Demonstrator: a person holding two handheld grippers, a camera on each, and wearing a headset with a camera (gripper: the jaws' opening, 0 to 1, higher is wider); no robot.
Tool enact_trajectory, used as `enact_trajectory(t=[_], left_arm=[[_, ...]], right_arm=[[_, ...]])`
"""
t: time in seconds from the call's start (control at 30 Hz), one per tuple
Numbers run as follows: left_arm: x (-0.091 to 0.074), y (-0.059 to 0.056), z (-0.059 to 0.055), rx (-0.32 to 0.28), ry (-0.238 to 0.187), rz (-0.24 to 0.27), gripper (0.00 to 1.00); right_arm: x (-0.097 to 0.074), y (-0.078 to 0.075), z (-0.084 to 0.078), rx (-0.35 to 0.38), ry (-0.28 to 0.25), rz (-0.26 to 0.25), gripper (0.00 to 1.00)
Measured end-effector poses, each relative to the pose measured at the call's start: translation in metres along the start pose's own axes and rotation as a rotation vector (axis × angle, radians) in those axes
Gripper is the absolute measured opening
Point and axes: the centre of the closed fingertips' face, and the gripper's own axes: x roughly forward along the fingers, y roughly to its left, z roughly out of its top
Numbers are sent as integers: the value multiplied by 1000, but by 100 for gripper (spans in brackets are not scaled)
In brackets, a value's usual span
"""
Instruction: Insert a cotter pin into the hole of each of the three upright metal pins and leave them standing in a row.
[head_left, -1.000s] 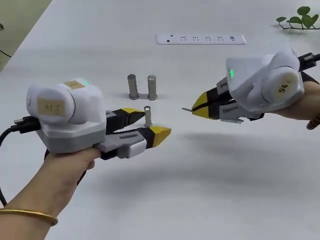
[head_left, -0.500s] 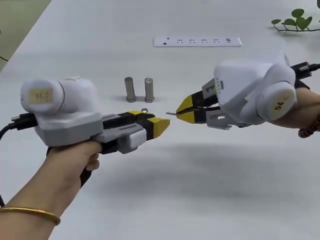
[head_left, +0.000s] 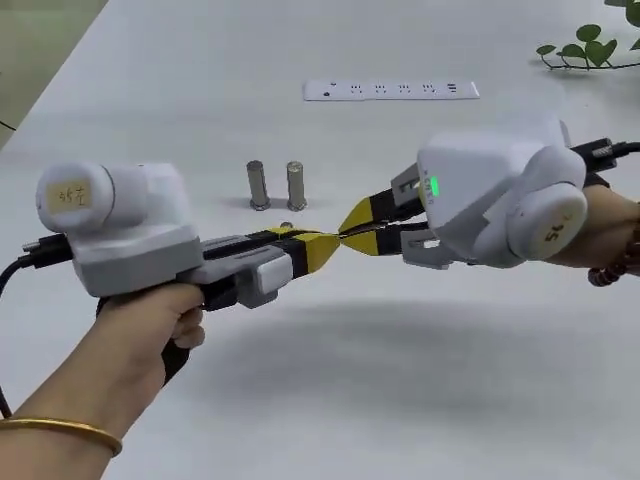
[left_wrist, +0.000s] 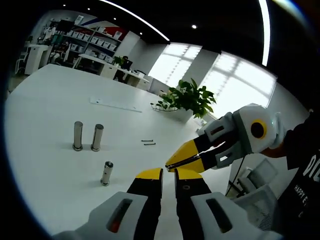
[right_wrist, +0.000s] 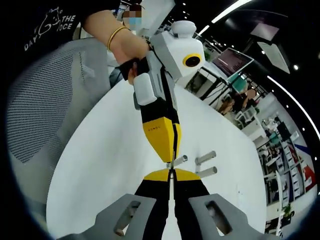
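Cotter pin (right_wrist: 172, 164): gripped in right gripper (right_wrist: 171, 172) jaws, long axis fwd along them.
Left gripper (left_wrist: 168, 173) jaws: clenched, tip-to-tip w/ right.
Bench (left_wrist: 45, 115): open beyond.

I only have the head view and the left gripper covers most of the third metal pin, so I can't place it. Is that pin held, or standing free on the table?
Observer: Standing free. The left gripper view shows the third metal pin on the table, off to the side of the left gripper, not gripped.
Operator: Any spare cotter pins lying around?
Observer: Yes, two cotter pins lie on the table beyond it, toward the plant.
Operator: And the right gripper?
Observer: Its own view shows the right gripper shut on a thin cotter pin aimed at the left gripper's tip.
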Motion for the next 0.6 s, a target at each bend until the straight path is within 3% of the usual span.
enact_trajectory(t=[0.6], left_arm=[[0, 1, -2, 12, 7, 4, 0]], right_arm=[[2, 4, 4, -36, 7, 8, 0]])
